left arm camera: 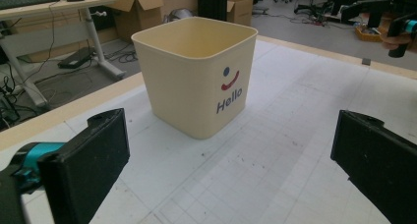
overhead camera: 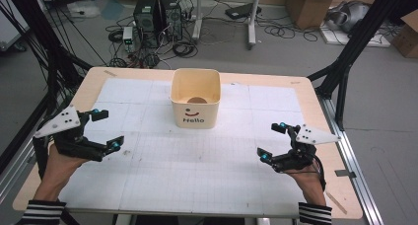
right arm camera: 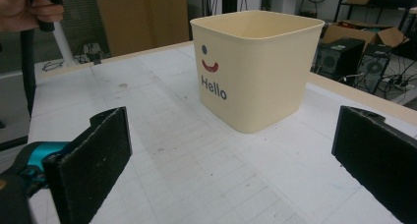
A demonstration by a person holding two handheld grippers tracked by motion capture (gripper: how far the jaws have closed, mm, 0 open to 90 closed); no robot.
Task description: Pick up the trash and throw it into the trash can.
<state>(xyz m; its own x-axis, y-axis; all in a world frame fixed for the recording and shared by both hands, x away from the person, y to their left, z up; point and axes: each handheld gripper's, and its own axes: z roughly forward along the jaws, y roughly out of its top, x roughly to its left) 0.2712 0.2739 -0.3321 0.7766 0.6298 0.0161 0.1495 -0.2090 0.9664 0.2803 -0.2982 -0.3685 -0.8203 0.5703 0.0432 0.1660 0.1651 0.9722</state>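
Both grippers wide of the bin
Left gripper (overhead camera: 107, 130) and right gripper (overhead camera: 272, 141) flank the cream "Hello" bin (overhead camera: 195, 105), jaws spread, empty.

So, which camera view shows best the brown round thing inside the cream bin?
The high view: it looks down into the cream bin, so the brown round thing on its floor is visible. The left gripper view and right gripper view see the bin from the side; its walls hide the floor.
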